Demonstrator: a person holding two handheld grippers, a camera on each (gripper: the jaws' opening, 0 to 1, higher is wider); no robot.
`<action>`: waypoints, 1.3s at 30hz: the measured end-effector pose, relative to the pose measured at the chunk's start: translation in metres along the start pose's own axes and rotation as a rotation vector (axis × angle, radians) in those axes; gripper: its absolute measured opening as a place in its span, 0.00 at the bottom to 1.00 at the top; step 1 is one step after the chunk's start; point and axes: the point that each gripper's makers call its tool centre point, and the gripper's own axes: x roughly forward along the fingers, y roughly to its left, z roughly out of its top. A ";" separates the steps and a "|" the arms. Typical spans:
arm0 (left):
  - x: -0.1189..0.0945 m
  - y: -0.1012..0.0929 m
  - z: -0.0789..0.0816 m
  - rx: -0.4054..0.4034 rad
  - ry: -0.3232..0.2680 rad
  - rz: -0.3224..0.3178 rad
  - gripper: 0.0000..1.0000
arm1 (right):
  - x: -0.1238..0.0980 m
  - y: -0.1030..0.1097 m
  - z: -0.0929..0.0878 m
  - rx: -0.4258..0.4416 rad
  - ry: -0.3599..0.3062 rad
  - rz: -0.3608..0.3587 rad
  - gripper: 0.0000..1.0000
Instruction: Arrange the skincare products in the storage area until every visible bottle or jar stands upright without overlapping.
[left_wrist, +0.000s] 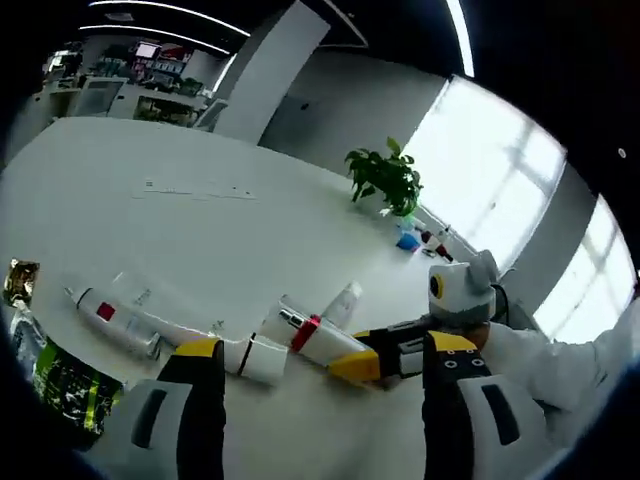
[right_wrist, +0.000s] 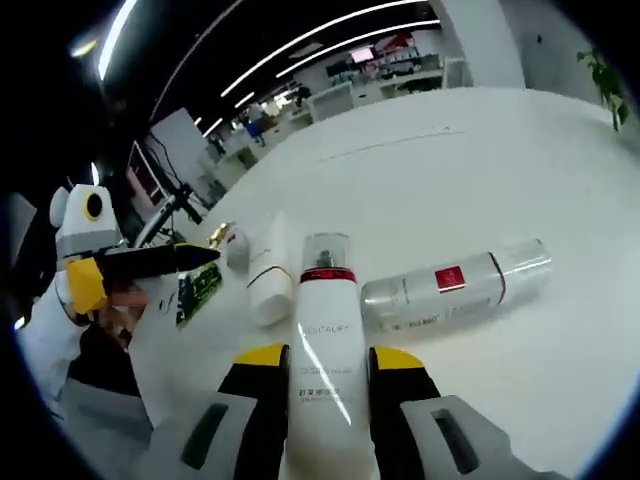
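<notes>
Several skincare bottles are seen lying flat on the white table (right_wrist: 520, 150), so none is standing up yet. In the right gripper view, a white bottle with a red band and clear cap (right_wrist: 325, 330) is held between the two jaws of the right gripper (right_wrist: 325, 375); the jaws are closed against its sides. It is likely gripped this way so it can be tipped up onto its base. Grey letters are printed on its front, but they are too blurry to be read. Just beside it, a clear-capped bottle with a red square label (right_wrist: 455, 285) is laid on its side, and a small white tube (right_wrist: 268, 275) is laid on the other side. In the left gripper view, the left gripper (left_wrist: 320, 375) is held with its jaws wide apart and nothing between them, as if kept ready to help. A green plant (left_wrist: 387, 178) is seen far off on the table.
</notes>
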 end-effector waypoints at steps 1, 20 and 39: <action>0.004 -0.006 -0.002 -0.023 0.001 -0.035 0.71 | 0.000 -0.001 0.001 0.008 -0.011 0.005 0.24; 0.060 -0.013 -0.027 -0.301 0.116 -0.025 0.44 | -0.013 0.006 -0.004 0.506 -0.120 0.182 0.23; 0.084 -0.012 -0.034 -0.386 0.151 0.017 0.24 | -0.011 0.008 0.001 0.300 -0.121 0.160 0.23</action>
